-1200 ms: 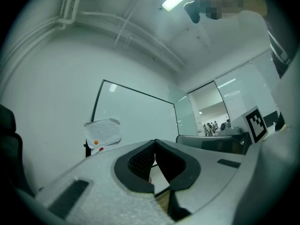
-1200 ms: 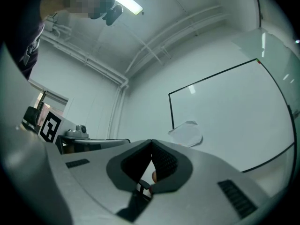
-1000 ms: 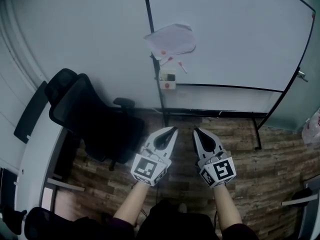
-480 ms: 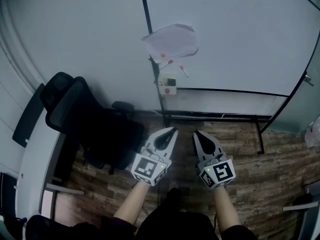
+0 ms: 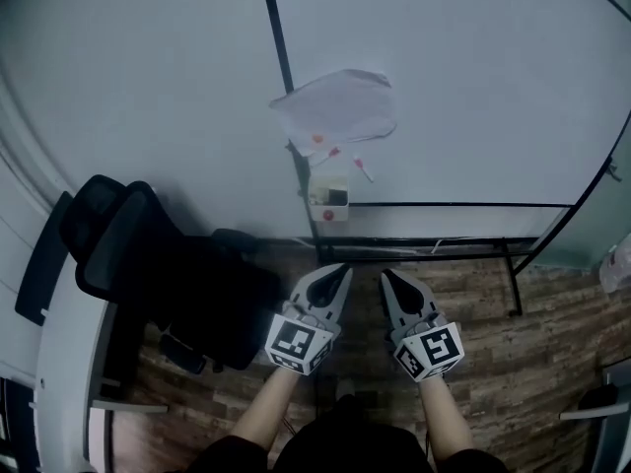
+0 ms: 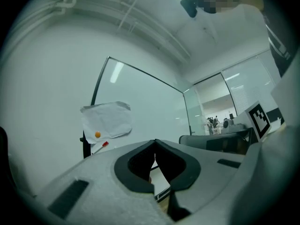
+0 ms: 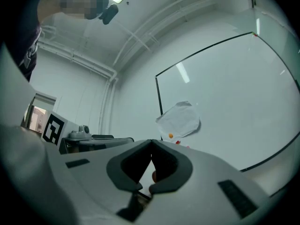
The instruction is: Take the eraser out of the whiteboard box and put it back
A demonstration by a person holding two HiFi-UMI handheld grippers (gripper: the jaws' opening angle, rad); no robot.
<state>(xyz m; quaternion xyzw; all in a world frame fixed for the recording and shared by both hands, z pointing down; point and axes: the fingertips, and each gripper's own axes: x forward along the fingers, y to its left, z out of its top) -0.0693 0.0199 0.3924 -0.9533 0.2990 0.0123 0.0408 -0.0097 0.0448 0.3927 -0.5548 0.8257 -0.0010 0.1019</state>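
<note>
From the head view, the left gripper (image 5: 341,268) and right gripper (image 5: 386,273) point side by side at the whiteboard (image 5: 473,77). The box (image 5: 325,215) hangs on its frame under a crumpled paper (image 5: 335,108). The eraser (image 5: 336,197) is the dark block inside the box, well apart from both grippers.

In the left gripper view, the jaws meet tip to tip, with nothing between them.

In the right gripper view, the jaws are likewise closed and empty.
</note>
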